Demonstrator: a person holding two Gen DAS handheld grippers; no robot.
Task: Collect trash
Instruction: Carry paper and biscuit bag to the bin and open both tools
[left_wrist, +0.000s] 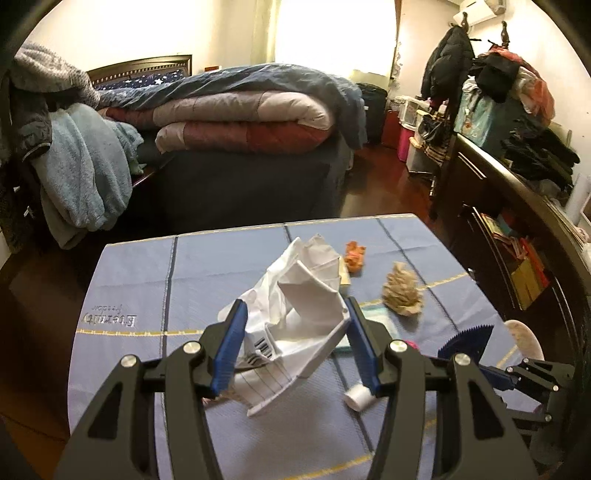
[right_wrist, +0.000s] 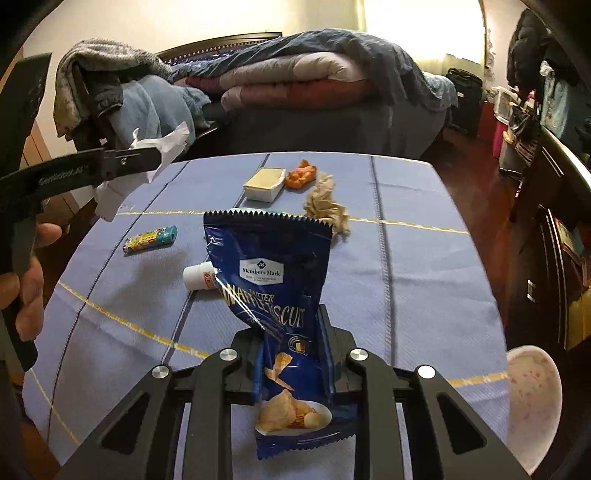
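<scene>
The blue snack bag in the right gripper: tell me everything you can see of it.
The snack bag is glossy dark blue foil or plastic with zigzag-cut ends, printed "Member's Mark" and "Waffle Biscuit", with a biscuit picture low down. It looks flat, creased and likely empty. The right gripper pinches its lower middle, holding it upright above the blue tablecloth. Only the fingers touch it.
</scene>
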